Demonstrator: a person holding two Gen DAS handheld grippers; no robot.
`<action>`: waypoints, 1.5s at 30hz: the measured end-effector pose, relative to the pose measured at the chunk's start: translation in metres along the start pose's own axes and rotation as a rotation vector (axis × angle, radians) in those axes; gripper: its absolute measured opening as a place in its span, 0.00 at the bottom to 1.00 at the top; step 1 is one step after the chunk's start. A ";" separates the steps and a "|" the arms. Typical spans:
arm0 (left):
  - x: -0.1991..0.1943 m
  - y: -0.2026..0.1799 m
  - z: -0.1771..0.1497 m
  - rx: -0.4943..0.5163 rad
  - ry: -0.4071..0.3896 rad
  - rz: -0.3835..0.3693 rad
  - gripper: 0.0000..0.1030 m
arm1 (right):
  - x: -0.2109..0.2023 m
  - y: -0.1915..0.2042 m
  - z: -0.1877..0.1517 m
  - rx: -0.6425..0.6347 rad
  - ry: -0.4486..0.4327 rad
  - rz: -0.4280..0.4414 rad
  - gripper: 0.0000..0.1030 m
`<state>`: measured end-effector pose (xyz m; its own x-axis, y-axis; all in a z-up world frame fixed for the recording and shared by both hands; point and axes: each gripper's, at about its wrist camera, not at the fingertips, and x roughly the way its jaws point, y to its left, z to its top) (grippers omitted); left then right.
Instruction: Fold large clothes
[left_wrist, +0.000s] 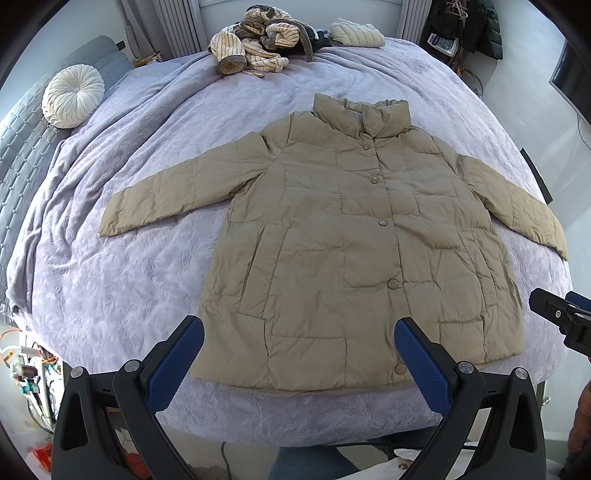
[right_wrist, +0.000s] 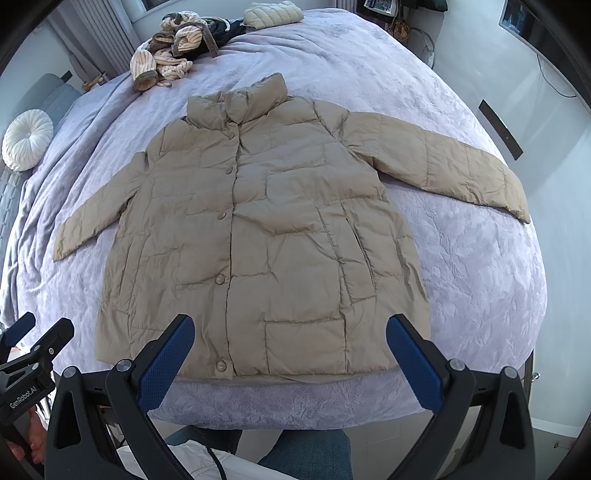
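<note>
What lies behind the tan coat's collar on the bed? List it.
Behind the tan coat, at the far edge of the lilac bedspread: a striped garment heap and a folded cream quilted jacket. Dark fabric between them is mostly covered.

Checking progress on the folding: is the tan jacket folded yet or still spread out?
Spread out. The tan jacket lies flat, front up, on the bed, both sleeves extended sideways, no fold made.

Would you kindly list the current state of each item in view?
Coat: spread flat, buttoned, sleeves out, unfolded.
Striped garment: crumpled in a heap.
Pale jacket: folded.
Left gripper: open, empty.
Right gripper: open, empty.
</note>
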<state>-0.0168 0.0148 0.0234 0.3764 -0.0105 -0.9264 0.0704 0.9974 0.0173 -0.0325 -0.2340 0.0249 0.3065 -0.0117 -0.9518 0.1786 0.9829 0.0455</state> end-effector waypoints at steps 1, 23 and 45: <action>0.000 0.000 0.000 0.000 0.001 0.000 1.00 | 0.000 0.000 0.000 -0.001 0.001 0.000 1.00; 0.001 0.000 0.000 0.001 0.002 0.000 1.00 | 0.003 0.003 -0.003 0.004 0.009 0.001 1.00; 0.008 -0.003 0.001 0.012 0.018 -0.008 1.00 | 0.005 0.002 0.000 0.003 0.010 0.004 1.00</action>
<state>-0.0129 0.0119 0.0159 0.3590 -0.0169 -0.9332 0.0848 0.9963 0.0146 -0.0307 -0.2323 0.0204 0.2983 -0.0060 -0.9545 0.1803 0.9823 0.0501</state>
